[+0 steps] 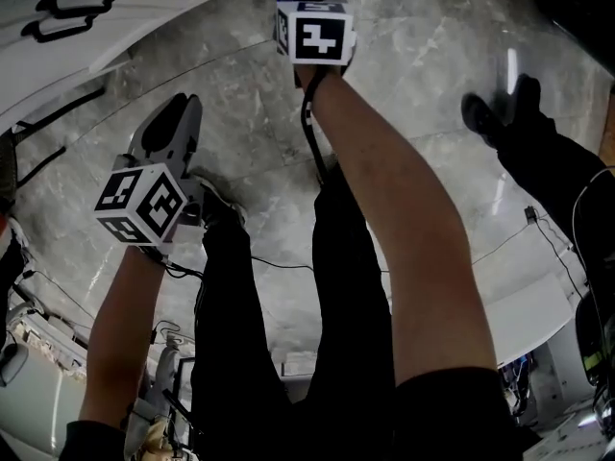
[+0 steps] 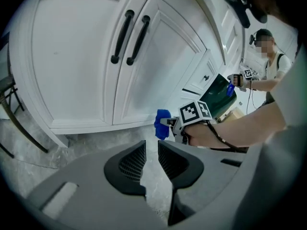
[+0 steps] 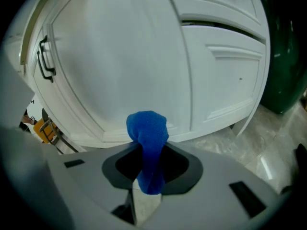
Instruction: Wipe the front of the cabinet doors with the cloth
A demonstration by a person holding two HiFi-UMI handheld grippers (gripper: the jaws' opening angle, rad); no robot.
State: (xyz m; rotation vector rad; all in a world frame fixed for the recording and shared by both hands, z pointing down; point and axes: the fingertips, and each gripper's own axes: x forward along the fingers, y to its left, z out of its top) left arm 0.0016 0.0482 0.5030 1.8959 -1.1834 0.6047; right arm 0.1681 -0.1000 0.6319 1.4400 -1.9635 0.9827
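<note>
1. The right gripper (image 3: 151,169) has its fingers clenched on the blue cloth (image 3: 147,133), which bunches up at centre frame.
2. The white cabinet doors (image 3: 120,61) lie straight ahead of the cloth, near it but apparently not touching.
3. The left gripper (image 2: 151,159), its fingers slightly parted and empty, hangs farther back.

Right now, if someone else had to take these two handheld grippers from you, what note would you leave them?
Left gripper: jaws slightly apart, nothing between them, held back from the doors.
Right gripper: shut on the blue cloth, low by the white cabinet doors; I can't tell whether the cloth touches them.
Done: cloth is gripped; no wiped patches show.
Left: wipe the door fronts.
</note>
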